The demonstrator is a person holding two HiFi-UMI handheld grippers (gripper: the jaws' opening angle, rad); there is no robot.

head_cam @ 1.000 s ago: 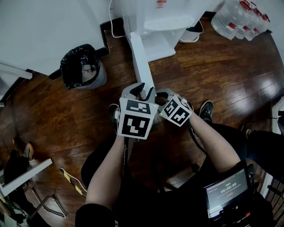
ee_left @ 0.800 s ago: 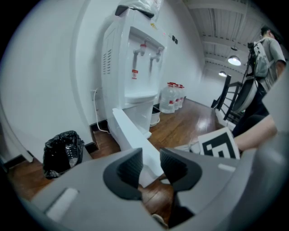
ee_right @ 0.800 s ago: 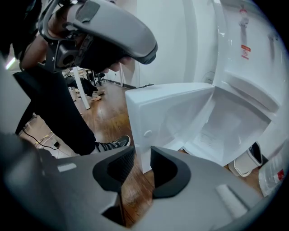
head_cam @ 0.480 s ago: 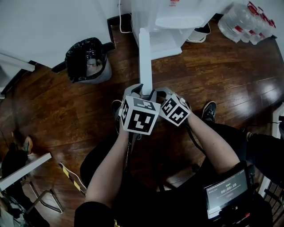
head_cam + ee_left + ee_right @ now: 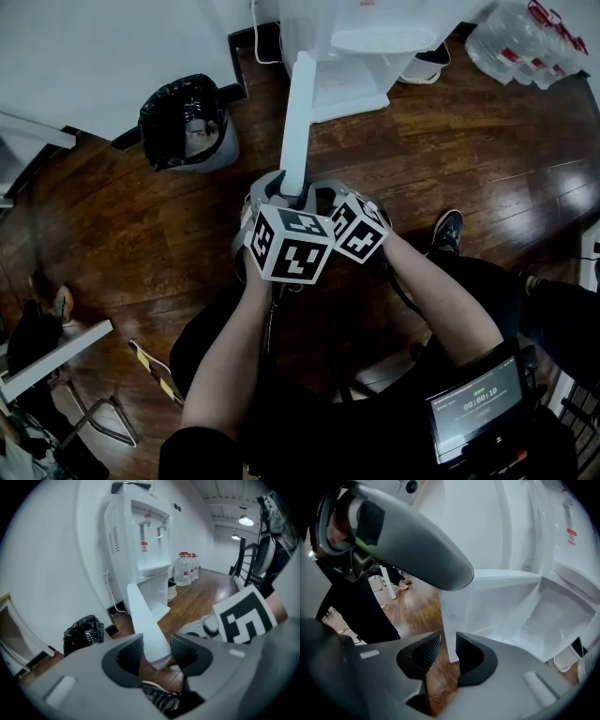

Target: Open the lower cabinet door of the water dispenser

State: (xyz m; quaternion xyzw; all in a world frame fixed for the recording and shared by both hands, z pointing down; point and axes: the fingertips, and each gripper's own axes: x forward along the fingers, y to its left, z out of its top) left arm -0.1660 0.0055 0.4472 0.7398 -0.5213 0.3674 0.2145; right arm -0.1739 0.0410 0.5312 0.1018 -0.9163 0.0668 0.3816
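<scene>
The white water dispenser (image 5: 375, 28) stands against the wall, also in the left gripper view (image 5: 140, 541). Its lower cabinet door (image 5: 298, 112) is swung out towards me and shows edge-on. Both grippers are at its free edge. My left gripper (image 5: 278, 190) is open: its jaws have just been opening, and the door's edge (image 5: 143, 620) stands between the pads (image 5: 157, 651) with a gap on each side. My right gripper (image 5: 323, 194) sits just to its right, its pads (image 5: 448, 651) shut on the thin edge of the door (image 5: 487, 606).
A bin lined with a black bag (image 5: 187, 122) stands left of the dispenser by the wall. Several water bottles (image 5: 525, 37) sit at the far right. A cable (image 5: 251, 37) runs down the wall. My shoe (image 5: 448, 230) rests on the wooden floor.
The door has swung further out, its free edge shifting left in the head view. Both grippers have moved left with it.
</scene>
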